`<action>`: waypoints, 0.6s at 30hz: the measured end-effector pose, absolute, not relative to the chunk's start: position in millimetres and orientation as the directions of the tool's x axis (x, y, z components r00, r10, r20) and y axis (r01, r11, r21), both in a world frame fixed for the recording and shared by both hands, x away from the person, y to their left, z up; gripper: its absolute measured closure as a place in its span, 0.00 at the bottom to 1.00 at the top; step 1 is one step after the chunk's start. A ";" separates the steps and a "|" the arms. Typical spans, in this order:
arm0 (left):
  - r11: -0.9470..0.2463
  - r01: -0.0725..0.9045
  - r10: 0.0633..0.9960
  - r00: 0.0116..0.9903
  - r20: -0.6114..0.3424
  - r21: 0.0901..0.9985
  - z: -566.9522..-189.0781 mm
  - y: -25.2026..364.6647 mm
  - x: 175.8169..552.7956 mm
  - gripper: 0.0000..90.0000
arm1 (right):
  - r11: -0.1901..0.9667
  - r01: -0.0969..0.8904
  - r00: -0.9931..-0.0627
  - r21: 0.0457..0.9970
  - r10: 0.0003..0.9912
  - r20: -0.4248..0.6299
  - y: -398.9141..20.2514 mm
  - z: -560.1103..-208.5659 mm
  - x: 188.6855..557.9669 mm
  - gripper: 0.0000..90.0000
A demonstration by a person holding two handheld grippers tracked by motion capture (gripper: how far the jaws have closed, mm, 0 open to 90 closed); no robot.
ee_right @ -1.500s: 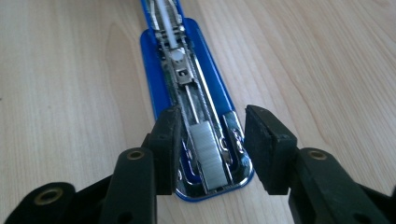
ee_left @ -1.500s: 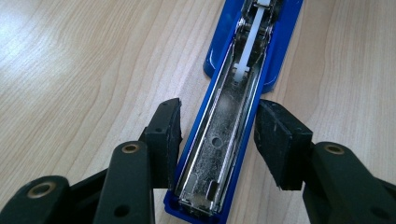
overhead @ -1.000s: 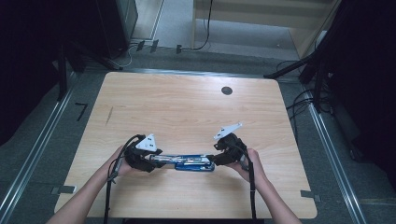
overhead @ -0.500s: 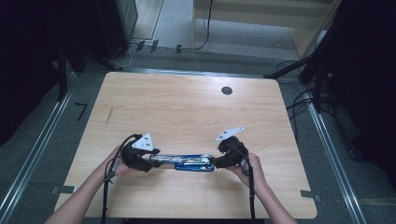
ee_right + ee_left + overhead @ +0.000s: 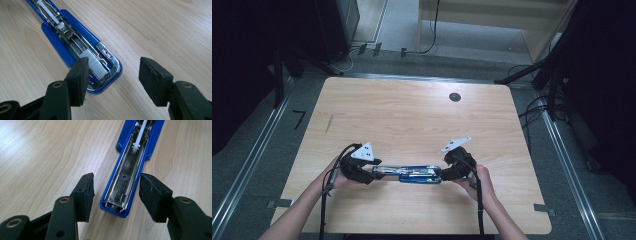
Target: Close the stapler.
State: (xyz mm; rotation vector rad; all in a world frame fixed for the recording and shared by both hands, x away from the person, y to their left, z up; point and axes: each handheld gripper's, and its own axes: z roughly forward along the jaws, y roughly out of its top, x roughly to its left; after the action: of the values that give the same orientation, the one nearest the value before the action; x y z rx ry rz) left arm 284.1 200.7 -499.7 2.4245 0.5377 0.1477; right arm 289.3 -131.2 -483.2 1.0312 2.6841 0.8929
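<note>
Two tongs meet one opened blue stapler (image 5: 414, 173), which lies flat and stretched left to right on the near half of the wooden bench (image 5: 412, 115). The left tongs (image 5: 371, 172) stand at the stapler's left end; in the left gripper view the left tongs (image 5: 117, 195) straddle the tip of the open metal channel (image 5: 125, 182), jaws about half open, both pads clear of the blue sides (a strip of bench shows on each side). Their jaws have just been opening a little. The right tongs (image 5: 446, 174) stand at the stapler's right end; in the right gripper view the right tongs (image 5: 113, 77) are likewise about half open, one pad (image 5: 79, 75) over the rounded end beside the row of staples (image 5: 96, 65), the other over bare wood. Whether that pad touches the stapler cannot be told. A hand (image 5: 482, 180) holds the right tongs.
</note>
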 end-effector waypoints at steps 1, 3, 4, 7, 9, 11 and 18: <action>-0.709 0.346 0.418 0.908 -0.030 0.615 -500.6 200.4 283.3 0.53 | 0.593 0.562 -0.762 0.576 0.642 0.084 -131.3 -482.8 289.5 0.48; -0.716 0.341 0.411 0.911 -0.027 0.609 -501.7 200.8 283.0 0.55 | 0.586 0.557 -0.761 0.588 0.643 0.080 -129.3 -481.2 288.9 0.48; -0.716 0.340 0.410 0.912 -0.027 0.609 -502.3 200.6 282.8 0.57 | 0.586 0.555 -0.762 0.590 0.643 0.079 -128.4 -480.3 288.4 0.48; -0.721 0.331 0.400 0.916 -0.025 0.609 -502.8 199.9 282.1 0.61 | 0.584 0.537 -0.771 0.609 0.633 0.074 -123.7 -478.1 286.1 0.48; -0.727 0.323 0.394 0.919 -0.018 0.606 -502.1 200.0 282.0 0.61 | 0.588 0.523 -0.778 0.617 0.625 0.064 -119.8 -476.9 283.8 0.51; -0.719 0.324 0.397 0.918 -0.020 0.614 -501.9 200.3 281.4 0.62 | 0.592 0.505 -0.787 0.628 0.615 0.053 -116.0 -474.9 281.5 0.53; -0.722 0.316 0.386 0.922 -0.022 0.615 -499.4 200.7 282.4 0.63 | 0.597 0.466 -0.809 0.653 0.587 0.040 -103.9 -469.3 276.7 0.70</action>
State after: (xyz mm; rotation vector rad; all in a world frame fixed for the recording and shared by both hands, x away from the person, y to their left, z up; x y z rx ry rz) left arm 282.4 200.7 -499.4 2.4332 0.4977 0.1415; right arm 276.7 -103.9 -469.3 0.8798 2.6443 1.0035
